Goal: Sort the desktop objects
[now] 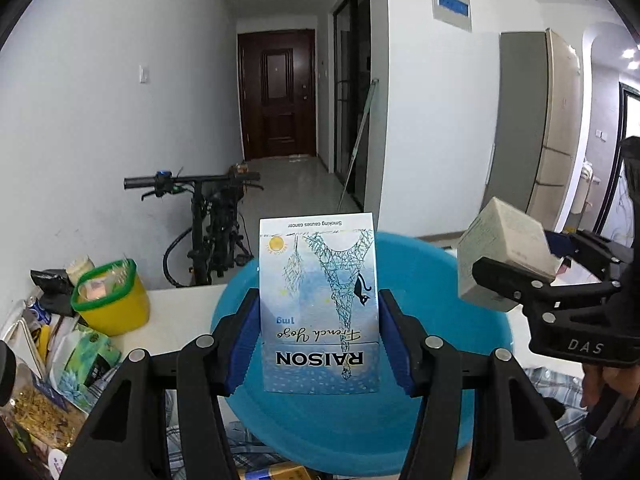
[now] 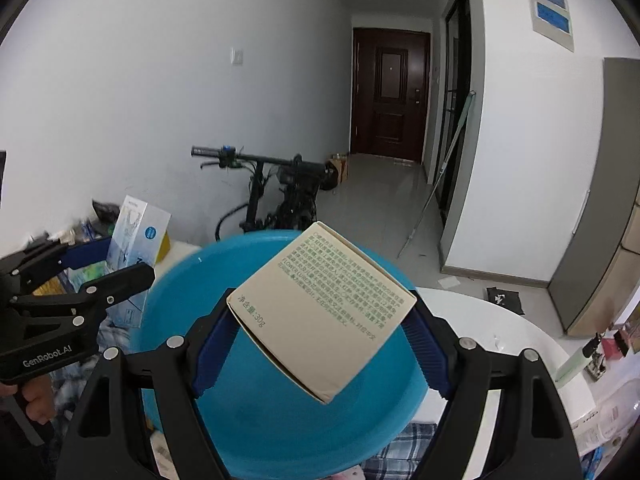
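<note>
My left gripper (image 1: 319, 332) is shut on a blue-and-white cigarette pack (image 1: 319, 304) printed "RAISON", held upside down above a blue plastic basin (image 1: 432, 360). My right gripper (image 2: 320, 332) is shut on a beige carton (image 2: 324, 312) with green print, tilted cornerwise over the same basin (image 2: 280, 420). In the left wrist view the right gripper (image 1: 516, 276) with the carton (image 1: 504, 256) is at the right, above the basin's rim. In the right wrist view the left gripper (image 2: 108, 264) with the pack (image 2: 136, 236) is at the left.
A yellow tub with a green rim (image 1: 110, 300) and several snack packets (image 1: 76, 364) lie left on the white table (image 1: 176, 320). Plaid cloth (image 2: 404, 444) lies under the basin. A bottle (image 2: 576, 360) and clutter sit at the right. A bicycle (image 2: 276, 196) stands behind the table.
</note>
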Motion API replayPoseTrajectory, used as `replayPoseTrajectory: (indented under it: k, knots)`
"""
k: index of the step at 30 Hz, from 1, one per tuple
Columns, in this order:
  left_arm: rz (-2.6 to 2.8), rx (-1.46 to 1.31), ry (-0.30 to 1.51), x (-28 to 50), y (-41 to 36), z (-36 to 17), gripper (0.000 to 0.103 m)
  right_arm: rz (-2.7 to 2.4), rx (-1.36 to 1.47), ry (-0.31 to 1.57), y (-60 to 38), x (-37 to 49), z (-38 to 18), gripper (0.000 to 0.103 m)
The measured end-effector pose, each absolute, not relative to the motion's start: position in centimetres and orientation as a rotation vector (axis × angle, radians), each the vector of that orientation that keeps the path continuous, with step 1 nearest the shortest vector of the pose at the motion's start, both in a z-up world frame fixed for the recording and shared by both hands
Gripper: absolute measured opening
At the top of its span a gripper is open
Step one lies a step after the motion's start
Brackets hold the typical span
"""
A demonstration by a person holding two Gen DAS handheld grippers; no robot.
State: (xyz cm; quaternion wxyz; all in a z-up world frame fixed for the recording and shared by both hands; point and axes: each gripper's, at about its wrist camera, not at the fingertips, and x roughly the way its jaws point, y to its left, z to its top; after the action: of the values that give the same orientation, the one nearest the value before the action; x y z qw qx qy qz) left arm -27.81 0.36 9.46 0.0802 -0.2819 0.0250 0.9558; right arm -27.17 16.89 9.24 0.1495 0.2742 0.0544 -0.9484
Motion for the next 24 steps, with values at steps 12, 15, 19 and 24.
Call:
replayPoseTrajectory:
  k: [12,15,19,24]
  knots:
    - [2.846,-0.899,0.096,-28.9,0.5,7.5,0.059,-2.676,0.837,0.145,16.4,-28.0,8.1,0.078]
    - [2.846,-0.904,0.097,-29.0,0.6,7.4,0.059,-2.681,0.836,0.135,16.6,-28.2,8.1,0.078]
    - [2.847,-0.909,0.096,-29.1,0.5,7.4,0.059,-2.683,0.847,0.131,16.8,-28.3,7.8,0.078]
    - [2.853,-0.906,0.093,-29.0,0.4,7.5,0.059,-2.673,0.856,0.138,16.7,-28.4,8.0,0.078]
